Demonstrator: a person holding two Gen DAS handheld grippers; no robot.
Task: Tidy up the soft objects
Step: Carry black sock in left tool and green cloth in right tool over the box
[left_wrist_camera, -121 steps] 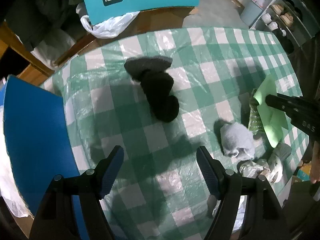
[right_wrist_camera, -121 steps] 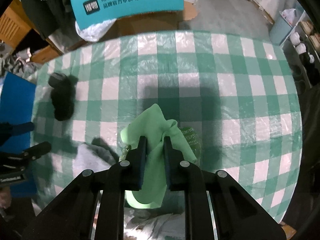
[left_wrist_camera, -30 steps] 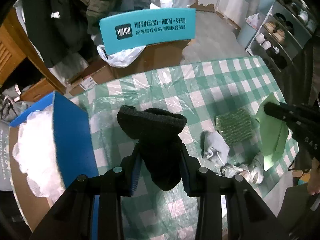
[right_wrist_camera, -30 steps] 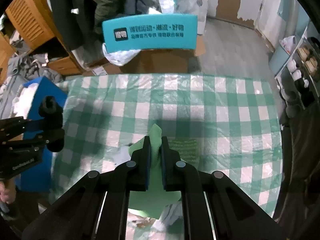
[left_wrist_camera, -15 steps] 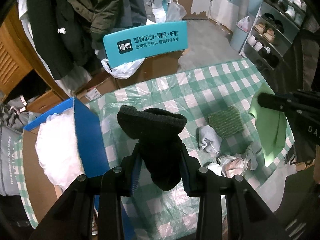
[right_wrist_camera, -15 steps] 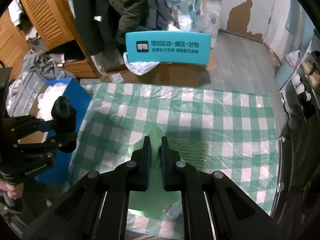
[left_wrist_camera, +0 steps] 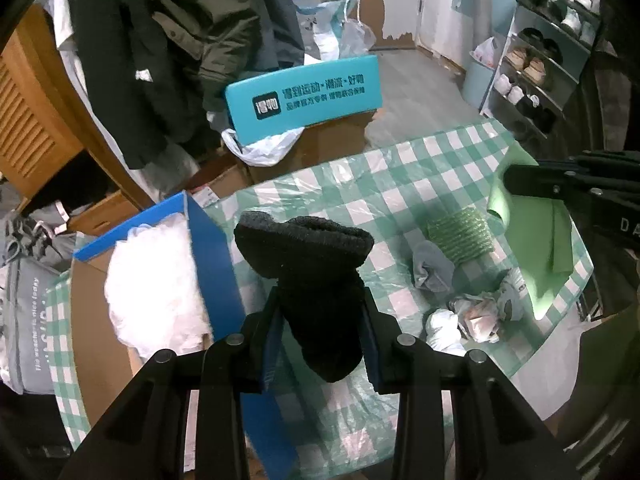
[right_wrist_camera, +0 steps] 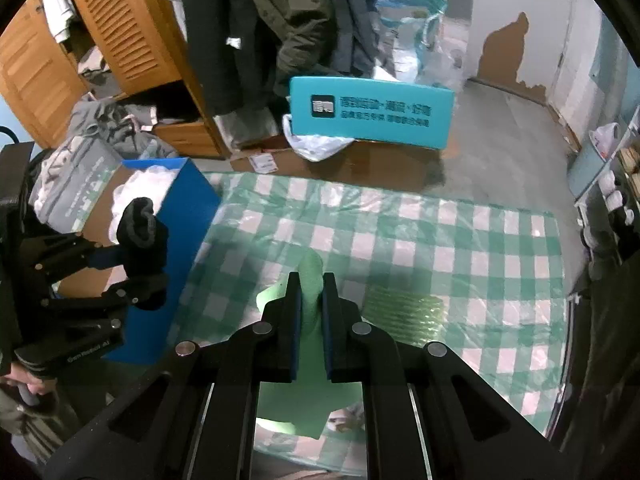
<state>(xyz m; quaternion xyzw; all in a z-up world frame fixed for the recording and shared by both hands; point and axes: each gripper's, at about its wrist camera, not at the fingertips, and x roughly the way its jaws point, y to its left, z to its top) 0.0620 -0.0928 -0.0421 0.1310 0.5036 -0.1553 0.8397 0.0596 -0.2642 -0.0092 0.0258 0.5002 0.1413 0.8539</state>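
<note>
Since the earlier frames, the black sock (left_wrist_camera: 316, 280), clamped in the left gripper (left_wrist_camera: 322, 332), and the green cloth (right_wrist_camera: 310, 280), pinched by the right gripper (right_wrist_camera: 308, 312), are lifted off the checked table (right_wrist_camera: 480, 248) beside the blue box (left_wrist_camera: 212, 248), while a grey sock (left_wrist_camera: 432, 268), a green scouring pad (left_wrist_camera: 460, 234) and crumpled pieces (left_wrist_camera: 472, 314) are left unsorted.

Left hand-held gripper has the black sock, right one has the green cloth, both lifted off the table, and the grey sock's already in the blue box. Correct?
One error: the grey sock lies on the table beside the green mat, as the left wrist view shows. The left hand-held gripper does hold the black sock, the right the green cloth, both lifted.
</note>
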